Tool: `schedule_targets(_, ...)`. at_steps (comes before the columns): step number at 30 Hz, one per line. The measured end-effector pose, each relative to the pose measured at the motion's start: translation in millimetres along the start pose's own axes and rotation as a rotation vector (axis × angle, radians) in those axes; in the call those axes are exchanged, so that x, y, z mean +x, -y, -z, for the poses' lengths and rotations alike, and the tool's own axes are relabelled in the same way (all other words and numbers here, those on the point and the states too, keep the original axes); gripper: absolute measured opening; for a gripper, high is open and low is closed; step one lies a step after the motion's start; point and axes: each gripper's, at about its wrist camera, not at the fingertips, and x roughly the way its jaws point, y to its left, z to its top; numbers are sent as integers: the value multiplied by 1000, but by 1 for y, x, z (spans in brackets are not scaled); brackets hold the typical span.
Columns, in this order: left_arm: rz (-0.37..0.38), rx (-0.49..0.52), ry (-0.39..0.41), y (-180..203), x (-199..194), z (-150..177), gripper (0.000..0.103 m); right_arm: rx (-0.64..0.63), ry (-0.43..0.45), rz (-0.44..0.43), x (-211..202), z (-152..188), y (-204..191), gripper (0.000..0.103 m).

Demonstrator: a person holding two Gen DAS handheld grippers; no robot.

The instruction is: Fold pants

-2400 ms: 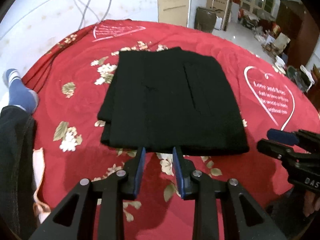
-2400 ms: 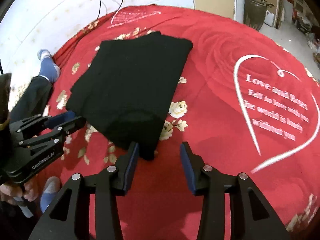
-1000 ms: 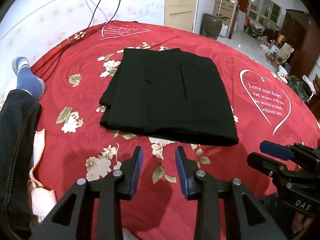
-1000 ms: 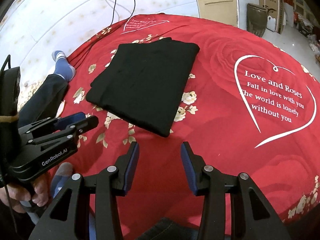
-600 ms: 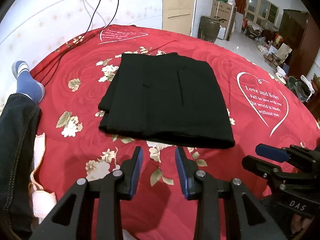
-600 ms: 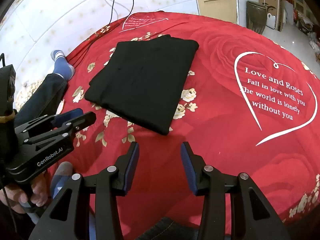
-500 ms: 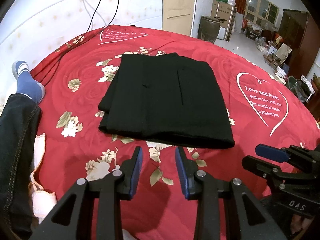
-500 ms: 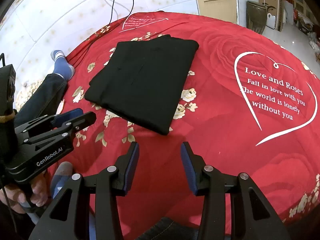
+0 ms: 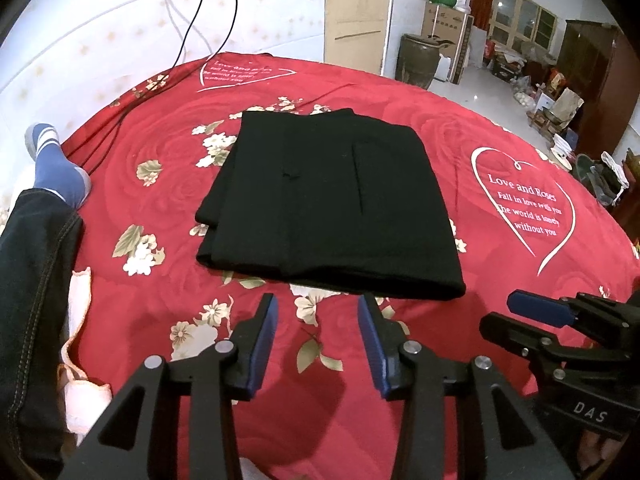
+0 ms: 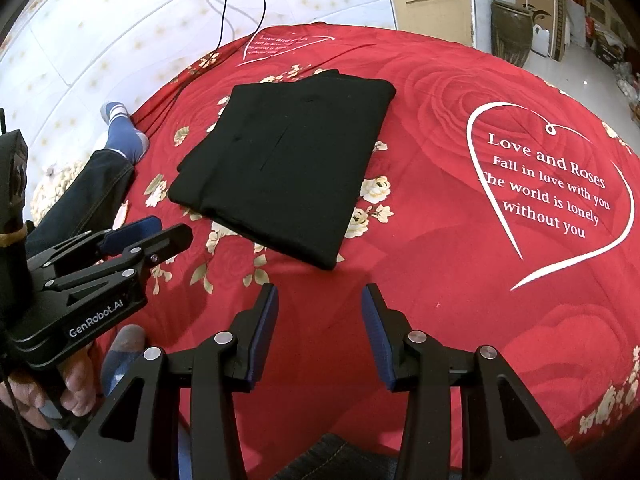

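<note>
While the black pants (image 9: 332, 208) lie folded into a flat rectangle toward the middle of the red bedspread (image 9: 500, 128), my left gripper (image 9: 318, 322) hangs just short of their near edge, its jaws having just been opening with nothing between them. My right gripper (image 10: 320, 314) is parted too and empty, held off the near corner of the bundle. To me the fold looks complete, so the job in hand is to back away cleanly: I would keep both tools lifted clear of the cloth and not brush the near fold, which could drag the layers askew. At the left edge the layers sit slightly staggered; a light tuck there might help. How many layers are stacked I cannot make out, and the far edge of the pants is hard to read.
</note>
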Motion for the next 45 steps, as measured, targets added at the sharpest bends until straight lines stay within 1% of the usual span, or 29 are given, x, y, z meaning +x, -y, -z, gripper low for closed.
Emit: schedule_targets(45, -10, 4, 4, 2, 0, 3, 44, 1, 1, 1, 0, 0, -1, 44)
